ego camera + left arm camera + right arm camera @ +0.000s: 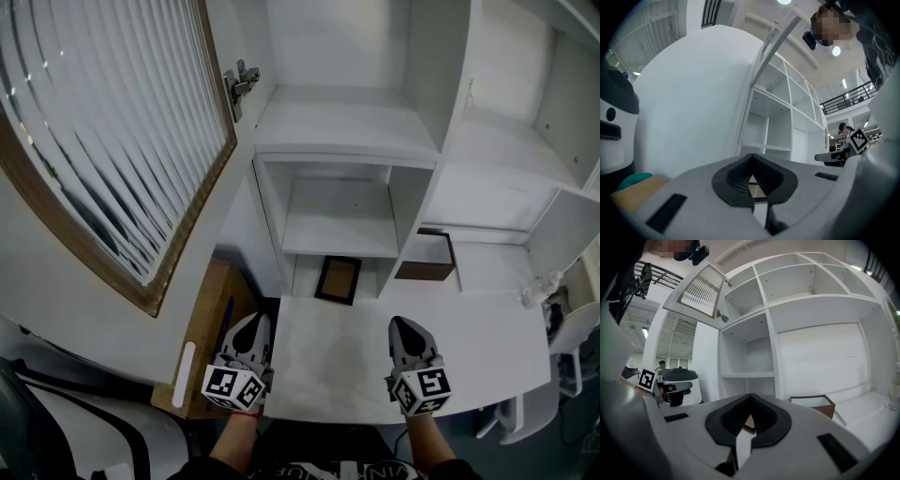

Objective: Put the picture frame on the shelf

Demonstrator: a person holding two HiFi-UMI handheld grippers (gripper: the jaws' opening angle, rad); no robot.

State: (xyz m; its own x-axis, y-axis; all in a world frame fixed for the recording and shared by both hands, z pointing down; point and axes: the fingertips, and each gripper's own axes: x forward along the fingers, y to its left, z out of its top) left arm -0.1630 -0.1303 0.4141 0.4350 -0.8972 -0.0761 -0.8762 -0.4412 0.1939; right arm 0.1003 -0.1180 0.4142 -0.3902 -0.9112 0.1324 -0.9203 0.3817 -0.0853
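Left gripper point(251, 323): jaws pressed together, nothing between them; low over the near edge of the white tabletop point(328, 375).
Right gripper point(405, 328): jaws likewise together and empty; well apart from the left one.
Picture frame point(337, 279): dark, seemingly propped at the back of the lowest cubby, under the shelf board point(339, 225). Fits a frame waiting to go higher as well as one already set in the unit.
Wooden box point(427, 258): open, in the next cubby right.
Cabinet door point(103, 141): swung open, upper left.
Risks: propped frame likely to tip flat if nudged; thin edge prone to twisting in narrow pads; tight cubby, so knocks on divider or board; door corner near any left-side lift.
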